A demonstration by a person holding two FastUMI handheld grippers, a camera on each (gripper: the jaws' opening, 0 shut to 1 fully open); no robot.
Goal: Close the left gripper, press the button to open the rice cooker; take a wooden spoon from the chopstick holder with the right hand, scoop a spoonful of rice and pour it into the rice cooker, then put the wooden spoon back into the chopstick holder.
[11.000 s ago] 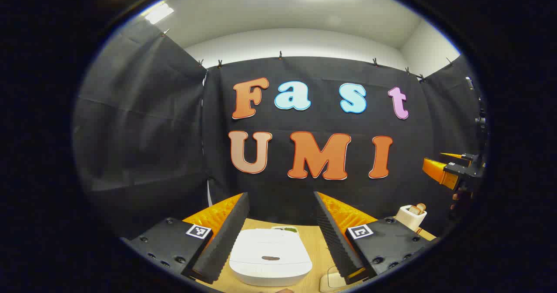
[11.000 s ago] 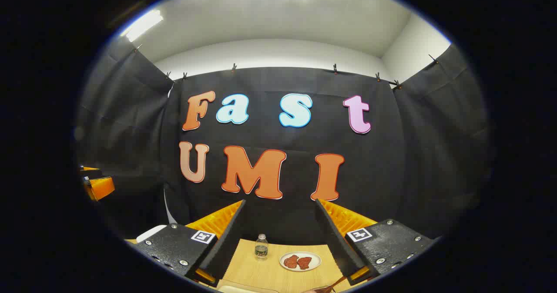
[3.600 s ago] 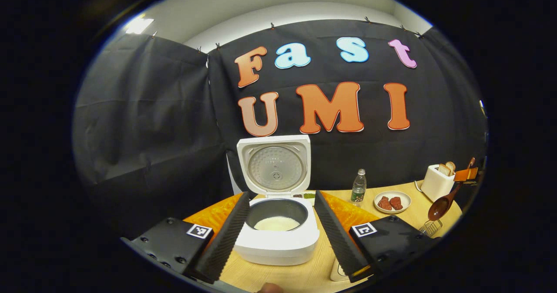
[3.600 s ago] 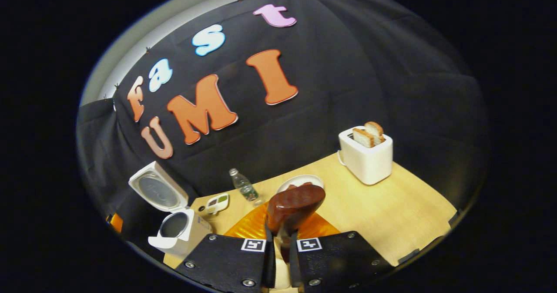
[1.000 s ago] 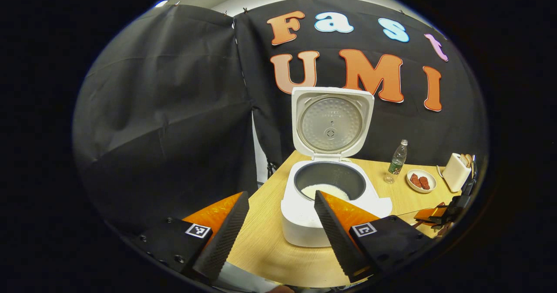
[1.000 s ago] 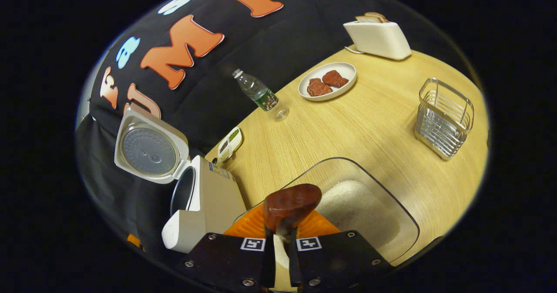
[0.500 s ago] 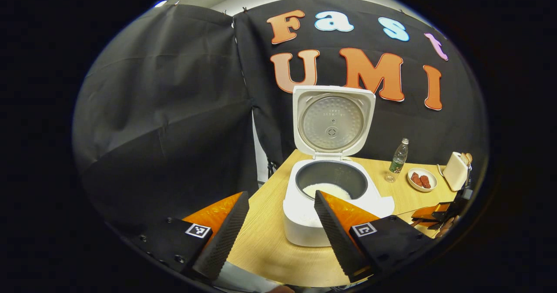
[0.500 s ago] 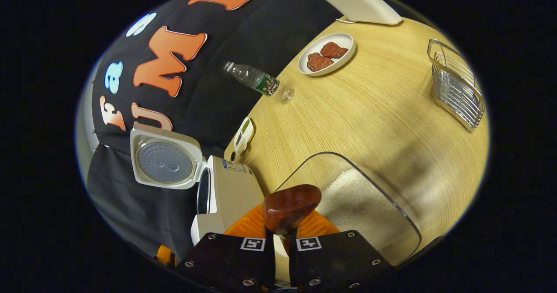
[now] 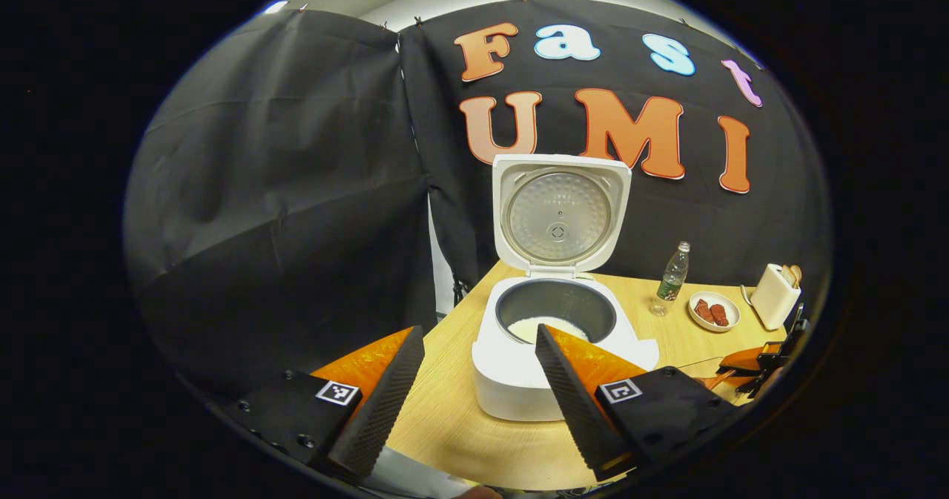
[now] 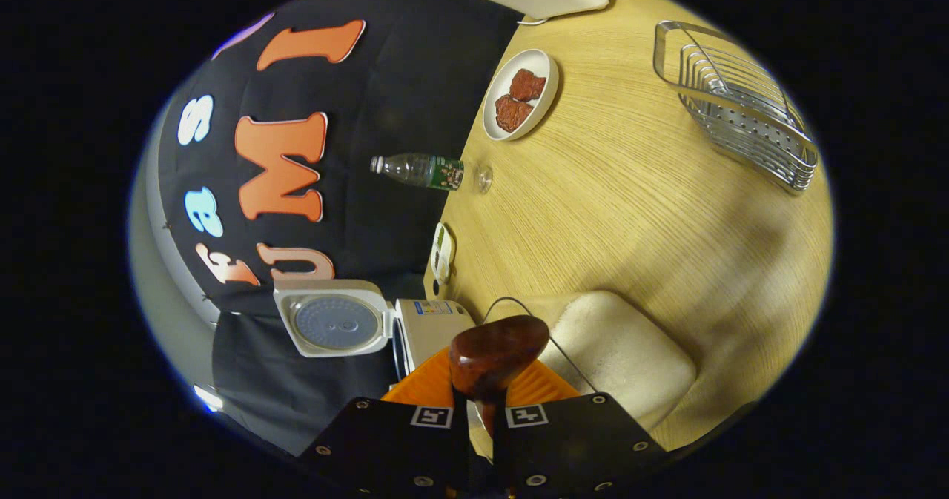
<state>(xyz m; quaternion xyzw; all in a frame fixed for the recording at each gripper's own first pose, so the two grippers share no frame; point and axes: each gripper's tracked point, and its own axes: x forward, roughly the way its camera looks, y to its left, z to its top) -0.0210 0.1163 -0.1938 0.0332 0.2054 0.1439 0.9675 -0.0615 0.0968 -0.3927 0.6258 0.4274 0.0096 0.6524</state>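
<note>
The rice cooker (image 9: 560,336) stands open on the surface (image 10: 630,187), its lid upright and a little rice already in the pot. That part looks done, and the spoon is out of the wire holder (image 10: 734,106), which sits empty at the far side of the surface. The step in hand, as I judge it, is the scoop.

The right claw (image 10: 480,417) is clamped on the handle of the wooden spoon (image 10: 495,354), fingers nearly together around it. The spoon's long axis runs straight out along the fingers, bowl leading, and it points down toward the clear dish of rice (image 10: 623,358) just beside the cooker. The view is rolled hard over, so the bowl looks tipped on edge above the near end of the dish; whether it touches the grains I cannot tell.

The left claw (image 9: 474,388) hangs wide open and empty near the front of the cooker.

Next, the bowl should dip into the heap, level out as it lifts, then travel across to the pot without spilling.
</note>
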